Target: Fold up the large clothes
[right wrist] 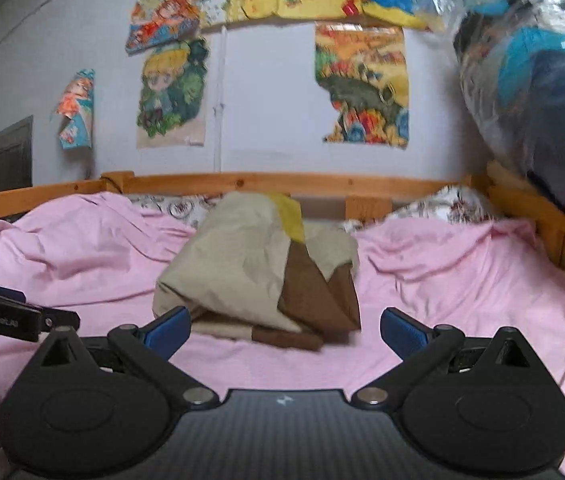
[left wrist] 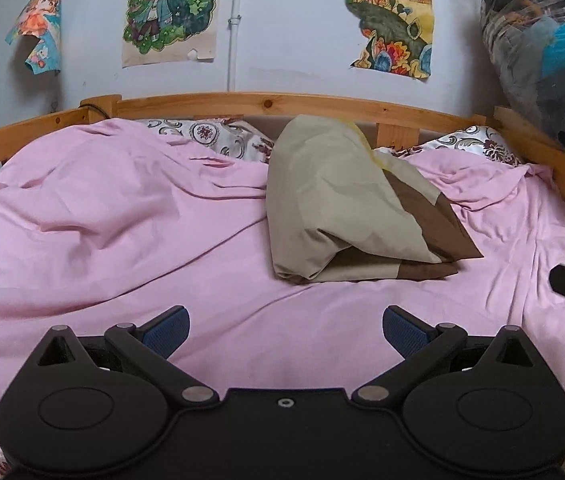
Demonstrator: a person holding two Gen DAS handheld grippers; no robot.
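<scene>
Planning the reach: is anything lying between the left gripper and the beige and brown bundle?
Nothing but bare pink sheet lies between the open left gripper and the bundle, seen in the left wrist view.

Wooden bed with a pink sheet

The bed [left wrist: 210,105] carries a rumpled pink sheet [left wrist: 122,220]; a folded beige-and-brown cloth [left wrist: 334,200] lies on it, with patterned pillows [left wrist: 218,140] along the far rail.

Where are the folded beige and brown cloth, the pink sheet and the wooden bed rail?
Beige and brown cloth [left wrist: 322,200], left wrist view, its beige top.
Pink sheet [left wrist: 102,208], left wrist view, wrinkled left part.
Wooden bed rail [right wrist: 282,184], right wrist view, middle.
</scene>
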